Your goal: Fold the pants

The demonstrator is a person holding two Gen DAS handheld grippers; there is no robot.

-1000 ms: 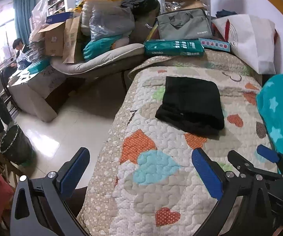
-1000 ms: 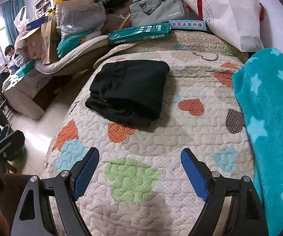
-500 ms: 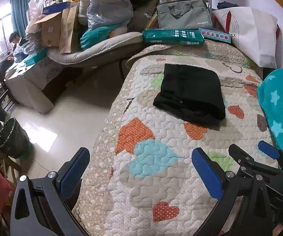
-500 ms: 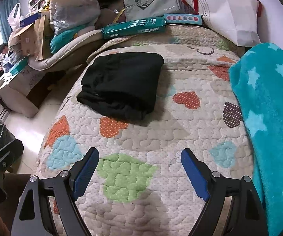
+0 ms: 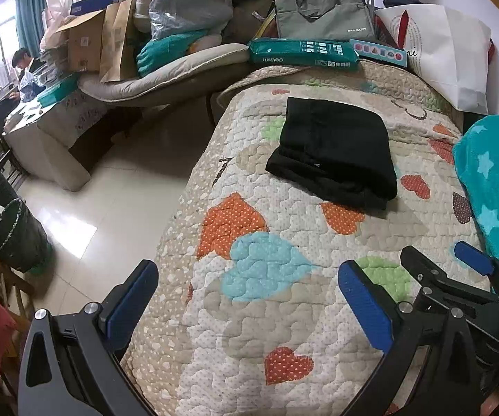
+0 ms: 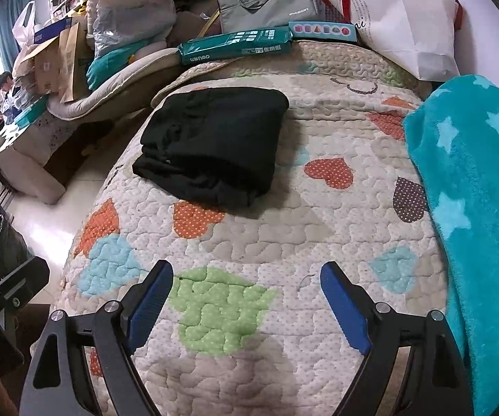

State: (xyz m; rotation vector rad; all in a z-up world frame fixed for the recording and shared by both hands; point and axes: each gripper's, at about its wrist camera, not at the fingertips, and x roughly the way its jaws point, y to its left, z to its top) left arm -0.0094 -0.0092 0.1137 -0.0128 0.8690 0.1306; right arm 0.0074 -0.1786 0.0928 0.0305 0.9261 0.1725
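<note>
The black folded pants point(image 5: 336, 152) lie on the heart-patterned quilt point(image 5: 266, 312) well ahead of both grippers, toward the right jaw of the left gripper point(image 5: 249, 298) and the left jaw of the right gripper point(image 6: 246, 298). Both stand spread wide, grasping nothing. Only the left view shows a bin point(image 5: 17, 239) beyond its left jaw; the right view shows far more of the teal star blanket point(image 6: 474, 208) past its right jaw.

The grey bag point(image 5: 322, 15) reads "EPSON"; the green pack point(image 6: 235, 46) reads "deli".
</note>
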